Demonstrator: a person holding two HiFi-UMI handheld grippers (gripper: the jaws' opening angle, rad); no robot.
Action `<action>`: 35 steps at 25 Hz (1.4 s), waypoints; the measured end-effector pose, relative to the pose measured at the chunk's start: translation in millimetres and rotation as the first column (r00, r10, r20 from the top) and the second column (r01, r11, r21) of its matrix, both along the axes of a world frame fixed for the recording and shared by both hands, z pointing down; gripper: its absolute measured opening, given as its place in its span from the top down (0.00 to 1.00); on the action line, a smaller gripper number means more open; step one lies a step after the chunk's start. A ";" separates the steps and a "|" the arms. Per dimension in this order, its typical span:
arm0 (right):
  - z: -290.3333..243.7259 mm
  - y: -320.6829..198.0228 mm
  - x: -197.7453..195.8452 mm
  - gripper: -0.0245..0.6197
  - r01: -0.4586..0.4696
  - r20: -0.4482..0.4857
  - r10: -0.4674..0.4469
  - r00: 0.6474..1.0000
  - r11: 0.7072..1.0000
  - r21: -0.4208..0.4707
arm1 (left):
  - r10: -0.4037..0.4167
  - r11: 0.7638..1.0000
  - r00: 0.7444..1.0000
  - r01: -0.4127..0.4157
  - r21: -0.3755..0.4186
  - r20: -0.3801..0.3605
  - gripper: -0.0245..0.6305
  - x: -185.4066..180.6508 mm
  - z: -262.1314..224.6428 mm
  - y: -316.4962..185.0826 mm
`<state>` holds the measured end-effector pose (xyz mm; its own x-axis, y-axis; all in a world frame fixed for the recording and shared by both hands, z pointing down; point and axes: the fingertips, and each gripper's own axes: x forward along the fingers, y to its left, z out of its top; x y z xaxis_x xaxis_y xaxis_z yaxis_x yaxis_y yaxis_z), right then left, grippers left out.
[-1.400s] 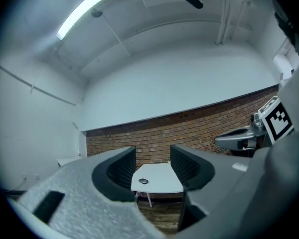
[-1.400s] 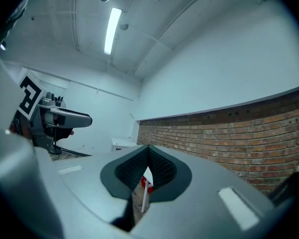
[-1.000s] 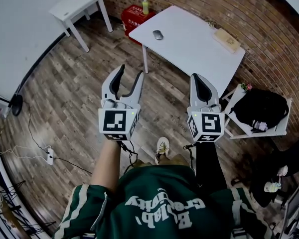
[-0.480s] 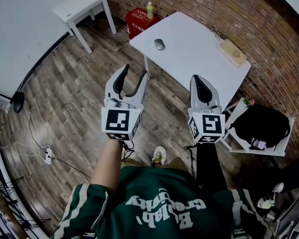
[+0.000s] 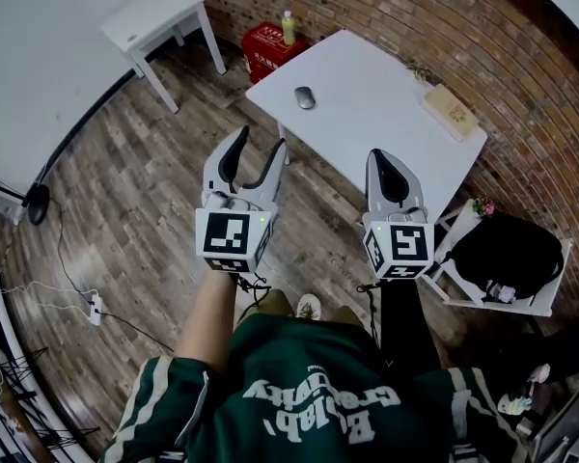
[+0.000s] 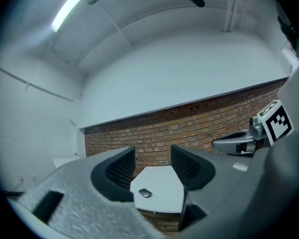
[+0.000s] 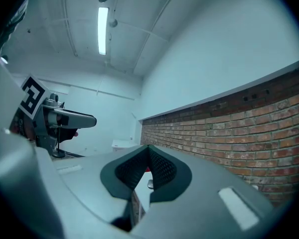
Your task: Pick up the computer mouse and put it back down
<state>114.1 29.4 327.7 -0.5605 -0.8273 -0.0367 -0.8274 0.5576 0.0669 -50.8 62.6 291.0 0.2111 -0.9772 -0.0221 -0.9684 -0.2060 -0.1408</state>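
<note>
The wood-plank floor [image 5: 125, 181] and the brick wall [image 5: 521, 56] take up most of the room, and against that wall stands the white table [image 5: 386, 133], its top nearly bare. Off to the right sits a black bag [image 5: 507, 249]. To the left is a small white side table [image 5: 154, 17], with a red crate [image 5: 263, 44] on the floor between the two tables and a bottle [image 5: 289, 27] standing on it. The person stands well back from the white table, both tools held out level. The left gripper [image 5: 261, 145] has its jaws about half apart with nothing in them — the mouse only shows through the gap, far off. The right gripper [image 5: 387, 158] has its jaws pressed together at the tips, and they hold nothing. Toward the table's right end lies a flat wooden box [image 5: 451, 111]. Near the left edge, well apart from the box, lies the computer mouse [image 5: 305, 97], small, grey and rounded. To my eye it should be light and rigid, with a smooth domed shell that could slip — so I would take it across its two long sides, low on the body where the flanks run straightest, and squeeze gently. The left gripper stands open on the mouse's side, so it looks the likelier one for the job.
</note>
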 end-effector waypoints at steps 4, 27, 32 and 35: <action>-4.0 -12.1 0.8 0.94 0.006 0.006 -0.006 1.000 1.000 0.008 | -0.001 1.000 1.000 0.001 0.002 -0.003 0.62 2.7 -2.1 -11.3; 14.2 -140.4 -31.2 0.94 -0.041 -0.046 0.041 0.998 0.999 -0.016 | 0.013 0.997 1.000 -0.015 -0.076 -0.026 0.61 -34.2 30.9 -155.1; 8.7 -184.9 -51.1 0.94 -0.065 -0.062 0.065 0.996 0.998 -0.007 | 0.054 0.995 0.998 -0.057 -0.082 -0.037 0.61 -51.7 29.7 -208.3; 2.7 -208.5 -65.7 0.94 -0.075 -0.080 0.077 0.994 0.997 0.024 | 0.093 0.992 0.995 -0.096 -0.081 -0.044 0.61 -61.1 27.4 -240.3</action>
<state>48.4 -179.1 330.5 -0.4979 -0.8672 -0.0120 -0.8588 0.4911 0.1459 -111.9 -177.8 318.5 0.3035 -0.9516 0.0481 -0.9484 -0.3065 -0.0811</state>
